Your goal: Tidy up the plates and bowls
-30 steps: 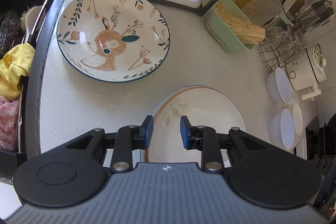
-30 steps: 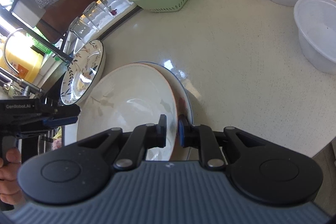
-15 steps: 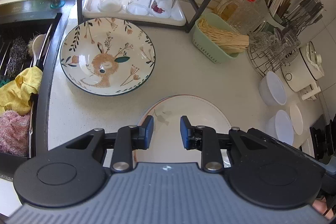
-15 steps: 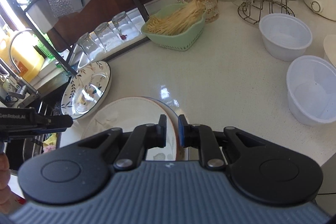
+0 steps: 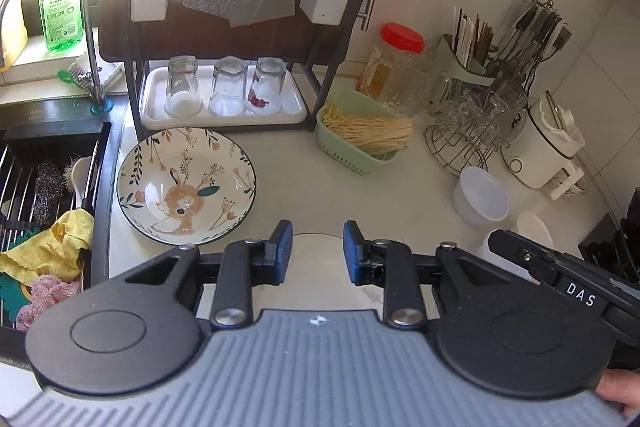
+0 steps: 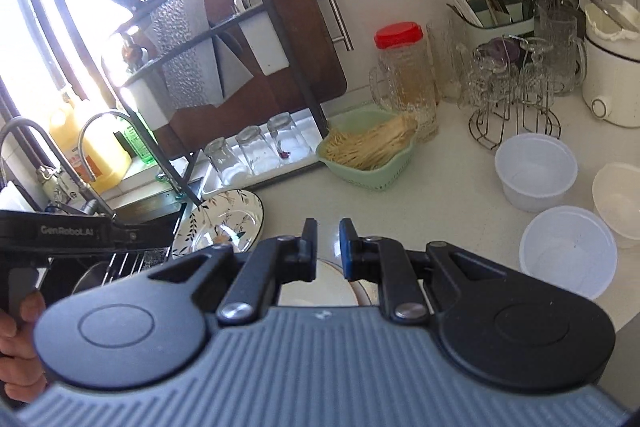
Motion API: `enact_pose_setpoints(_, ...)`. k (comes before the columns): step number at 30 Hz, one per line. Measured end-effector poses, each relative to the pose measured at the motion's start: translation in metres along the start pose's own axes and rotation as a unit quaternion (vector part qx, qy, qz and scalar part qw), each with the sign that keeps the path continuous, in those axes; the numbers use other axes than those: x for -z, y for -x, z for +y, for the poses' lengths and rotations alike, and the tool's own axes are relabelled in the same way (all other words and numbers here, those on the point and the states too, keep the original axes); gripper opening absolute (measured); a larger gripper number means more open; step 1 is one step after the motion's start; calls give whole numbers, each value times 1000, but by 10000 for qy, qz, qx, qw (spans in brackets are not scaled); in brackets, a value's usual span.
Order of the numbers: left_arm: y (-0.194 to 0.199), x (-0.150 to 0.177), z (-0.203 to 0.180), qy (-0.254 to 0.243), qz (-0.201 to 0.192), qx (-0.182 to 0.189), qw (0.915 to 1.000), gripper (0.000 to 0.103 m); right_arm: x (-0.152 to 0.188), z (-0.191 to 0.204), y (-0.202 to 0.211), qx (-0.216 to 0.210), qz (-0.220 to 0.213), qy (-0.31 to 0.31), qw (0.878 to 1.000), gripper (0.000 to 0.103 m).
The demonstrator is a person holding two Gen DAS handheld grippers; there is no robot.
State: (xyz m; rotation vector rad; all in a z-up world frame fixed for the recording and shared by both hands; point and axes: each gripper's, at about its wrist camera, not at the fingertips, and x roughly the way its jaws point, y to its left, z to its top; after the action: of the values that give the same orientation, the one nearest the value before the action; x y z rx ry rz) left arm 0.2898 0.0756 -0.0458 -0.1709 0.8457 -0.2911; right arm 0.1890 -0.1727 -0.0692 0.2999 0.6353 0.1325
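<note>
Fingers of left gripper point(image 5: 316, 247) stand apart w/ nothing between, above a white plate point(image 5: 316, 281) on the counter point(image 5: 400, 195). Right gripper point(image 6: 328, 247) has a narrower gap, also empty, over the same plate. Deer-print bowl point(image 5: 186, 185) sits beside the sink rack point(image 5: 24, 179). Legible: "DAS", "GenRobot.AI" on the gripper bodies.

Left wrist view: looks from above and down along its own fingers toward the back wall, with the sink point(image 5: 48, 187) at its left edge. Right wrist view: set lower and farther right, facing back and left toward the window. Shared ground (seen from two angles): the deer plate point(image 5: 186, 185) point(image 6: 224, 221), the green basket point(image 5: 362, 139) point(image 6: 370, 151), the red-lidded jar point(image 5: 394, 67) point(image 6: 404, 71) and the white tubs point(image 5: 480, 197) point(image 6: 534, 171).
</note>
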Motion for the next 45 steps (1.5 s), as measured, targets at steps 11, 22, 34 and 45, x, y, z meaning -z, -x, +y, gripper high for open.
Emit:
enact_pose_setpoints(11, 32, 24, -18, 10, -101, -103, 9999, 31, 7, 3, 45, -38, -180, 120, 9998, 16)
enact_pose_setpoints(22, 55, 58, -50, 73, -264, -234, 9994, 32, 17, -6, 72, -189, -75, 531, 9984, 16)
enact_pose_setpoints(34, 79, 94, -66, 654, -323, -676, 9950, 37, 20, -12, 89, -728, 179, 1014, 9920, 16)
enact_pose_setpoints(45, 100, 126, -58, 966, -251, -1146, 9884, 37, 33, -6, 93, -1124, 497, 1201, 9851, 16)
